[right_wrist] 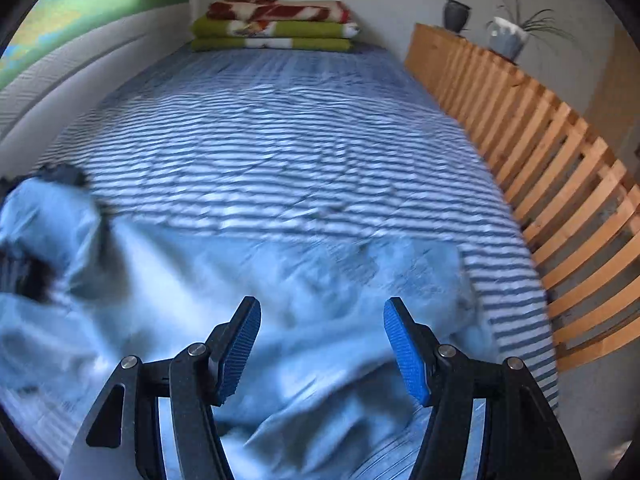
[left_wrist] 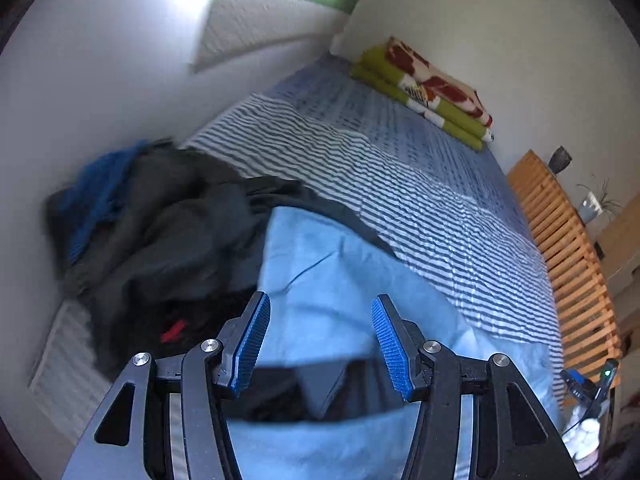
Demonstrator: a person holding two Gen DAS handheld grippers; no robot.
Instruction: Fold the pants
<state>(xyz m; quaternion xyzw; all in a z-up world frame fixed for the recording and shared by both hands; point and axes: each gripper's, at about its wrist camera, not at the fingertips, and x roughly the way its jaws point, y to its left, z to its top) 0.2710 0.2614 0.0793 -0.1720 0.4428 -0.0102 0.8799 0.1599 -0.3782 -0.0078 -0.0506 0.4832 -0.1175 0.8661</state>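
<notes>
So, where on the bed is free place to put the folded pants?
The striped cover is bare between the light blue pants and the folded blankets, along the wooden slats. The near left corner is crowded: a dark clothes pile lies there against the wall.

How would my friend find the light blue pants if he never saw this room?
Look at the big bed with the striped cover, next to the wooden slats. At its near end, in front of both open hand-held grippers, lie the pants, rumpled and spread out. They are plain pale blue, unlike the dark clothes pile beside them.
</notes>
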